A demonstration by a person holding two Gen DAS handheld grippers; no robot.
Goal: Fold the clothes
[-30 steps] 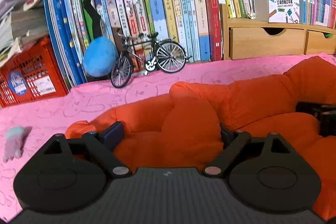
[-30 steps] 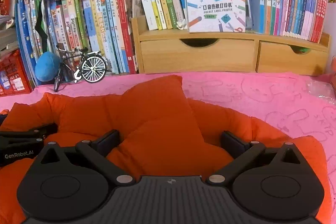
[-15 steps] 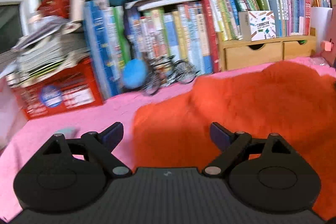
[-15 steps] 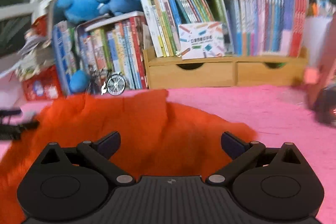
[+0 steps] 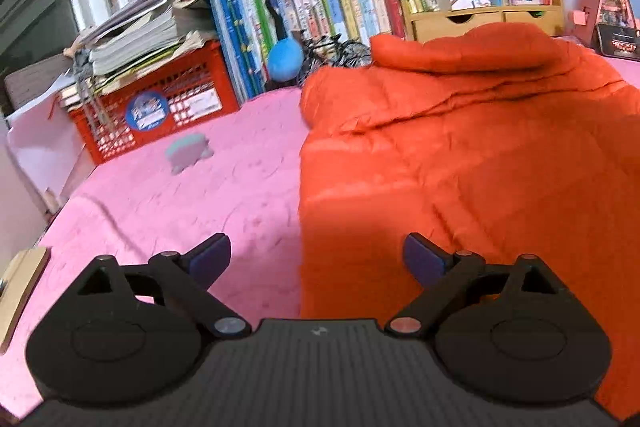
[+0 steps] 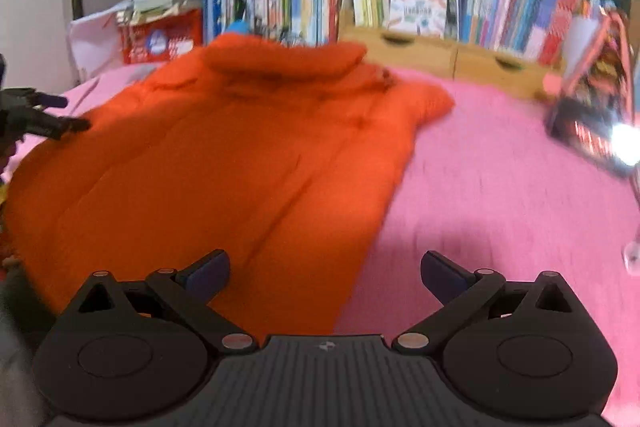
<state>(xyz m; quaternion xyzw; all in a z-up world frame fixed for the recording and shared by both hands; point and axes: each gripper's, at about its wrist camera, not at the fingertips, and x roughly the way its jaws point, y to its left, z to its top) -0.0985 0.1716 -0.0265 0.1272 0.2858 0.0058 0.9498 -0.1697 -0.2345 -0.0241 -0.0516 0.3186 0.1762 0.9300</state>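
Note:
An orange puffy jacket point(image 5: 460, 147) lies spread on the pink cloth point(image 5: 180, 211), its collar toward the bookshelf. It also shows in the right wrist view point(image 6: 224, 163). My left gripper point(image 5: 316, 261) is open and empty, raised above the jacket's near left edge. My right gripper point(image 6: 324, 271) is open and empty, raised above the jacket's near right edge. The left gripper's fingers point(image 6: 44, 123) show at the left edge of the right wrist view.
A red crate point(image 5: 160, 107) with papers stands back left. Books point(image 5: 320, 7), a toy bicycle point(image 5: 336, 51), a blue ball point(image 5: 284, 59) and wooden drawers point(image 5: 480, 21) line the back. A small grey-green toy point(image 5: 186, 151) lies on the cloth. A framed display point(image 6: 592, 99) stands at right.
Both grippers have let go of the jacket and pulled back and up. The jacket, bunched before, now lies spread flat on the cloth.

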